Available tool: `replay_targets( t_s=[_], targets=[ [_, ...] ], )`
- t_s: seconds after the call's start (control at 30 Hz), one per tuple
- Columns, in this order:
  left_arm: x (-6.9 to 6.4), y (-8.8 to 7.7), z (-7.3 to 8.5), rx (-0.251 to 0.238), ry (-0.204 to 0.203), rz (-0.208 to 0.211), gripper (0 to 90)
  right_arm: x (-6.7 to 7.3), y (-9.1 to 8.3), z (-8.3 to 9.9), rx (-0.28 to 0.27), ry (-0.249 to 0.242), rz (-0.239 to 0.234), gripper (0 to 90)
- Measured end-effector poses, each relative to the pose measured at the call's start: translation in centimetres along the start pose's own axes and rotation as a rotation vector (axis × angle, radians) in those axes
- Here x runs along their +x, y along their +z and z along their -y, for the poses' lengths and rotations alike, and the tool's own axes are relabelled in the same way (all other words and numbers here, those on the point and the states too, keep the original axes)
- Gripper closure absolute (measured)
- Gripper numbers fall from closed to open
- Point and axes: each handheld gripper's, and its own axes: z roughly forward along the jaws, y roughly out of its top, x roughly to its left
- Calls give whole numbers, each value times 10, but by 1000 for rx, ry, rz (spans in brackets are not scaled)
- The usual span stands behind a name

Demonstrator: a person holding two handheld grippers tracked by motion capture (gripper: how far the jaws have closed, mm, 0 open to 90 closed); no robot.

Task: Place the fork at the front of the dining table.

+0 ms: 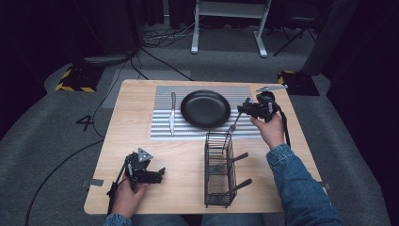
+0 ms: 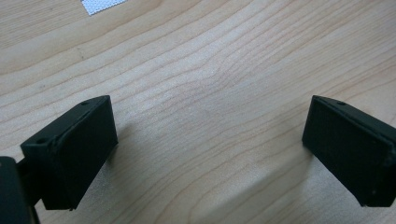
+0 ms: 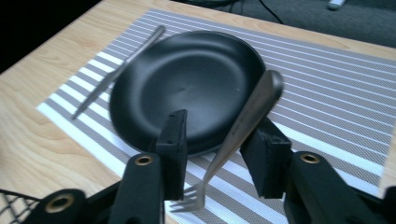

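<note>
Steel fork [image 3: 243, 126] stands tines-down between my right gripper [image 3: 219, 149] jaws, now slack and partly open, by the striped mat's [image 3: 327, 93] right edge beside the glossy black plate [image 3: 187, 79]. I'd let it settle flat before backing off. Left gripper [image 2: 210, 140] rests wide open, empty, near the woodgrain table's [image 2: 210, 60] front-left corner.

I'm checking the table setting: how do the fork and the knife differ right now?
The fork stands tilted between the right gripper jaws, tines on the placemat, right of the black plate; the knife lies flat, untouched, left of the plate. Both are silvery metal, and both touch the placemat.
</note>
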Motion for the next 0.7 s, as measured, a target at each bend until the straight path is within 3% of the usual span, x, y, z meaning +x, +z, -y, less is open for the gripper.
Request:
replay_targets(
  t_s=[0.37, 0.7],
  targets=[
    [0, 0, 0, 0, -1, 1, 33, -20, 1, 14, 8, 54, 23, 576],
    [0, 0, 0, 0, 0, 0, 33, -43, 1, 33, 24, 136, 18, 560]
  ],
)
